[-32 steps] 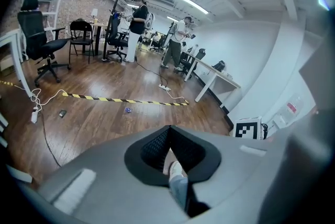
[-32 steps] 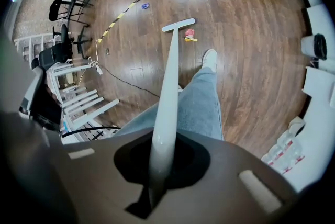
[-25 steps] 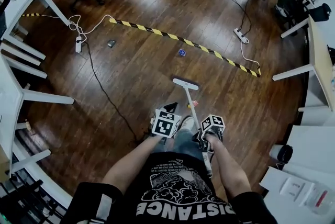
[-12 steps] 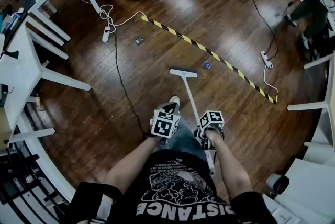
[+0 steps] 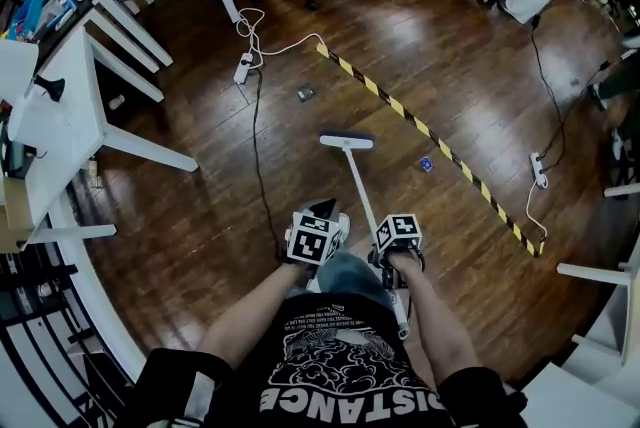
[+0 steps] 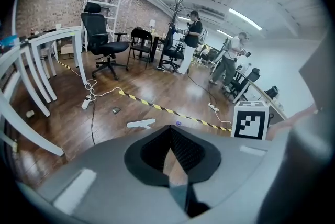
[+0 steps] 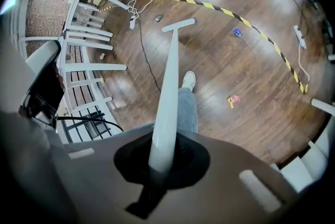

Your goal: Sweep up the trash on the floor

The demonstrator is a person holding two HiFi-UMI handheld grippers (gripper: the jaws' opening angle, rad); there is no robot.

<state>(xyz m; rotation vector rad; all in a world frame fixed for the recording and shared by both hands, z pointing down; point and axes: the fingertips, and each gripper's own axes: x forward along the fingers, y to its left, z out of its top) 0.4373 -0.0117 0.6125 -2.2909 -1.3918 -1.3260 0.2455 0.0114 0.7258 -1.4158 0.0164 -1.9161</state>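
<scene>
Right gripper (image 7: 160, 159) clamped tight on the pale broom handle (image 7: 168, 81), which runs up the centre of its view to the broom head (image 7: 178, 24) resting on the wooden floor (image 5: 200, 216). The left gripper (image 6: 170, 139), beside it at the centre of the head view, has its jaws closed together on nothing. Trash lies scattered. A pink-and-yellow scrap (image 7: 232, 99) sits right of centre in the right gripper view, nearer the person than the head. A blue scrap (image 5: 426, 164) lies right of the head in the head view, just beside the yellow-and-black striped strip (image 5: 380, 94). A small dark piece (image 5: 305, 94) lies above and left of the head. The sweep appears to be at the reaching stage, the broom set out ahead with no scrap against it. The next move likely calls for placing the head beyond the nearest scrap and drawing it back, clear of the black cable (image 5: 258, 156) at left.
</scene>
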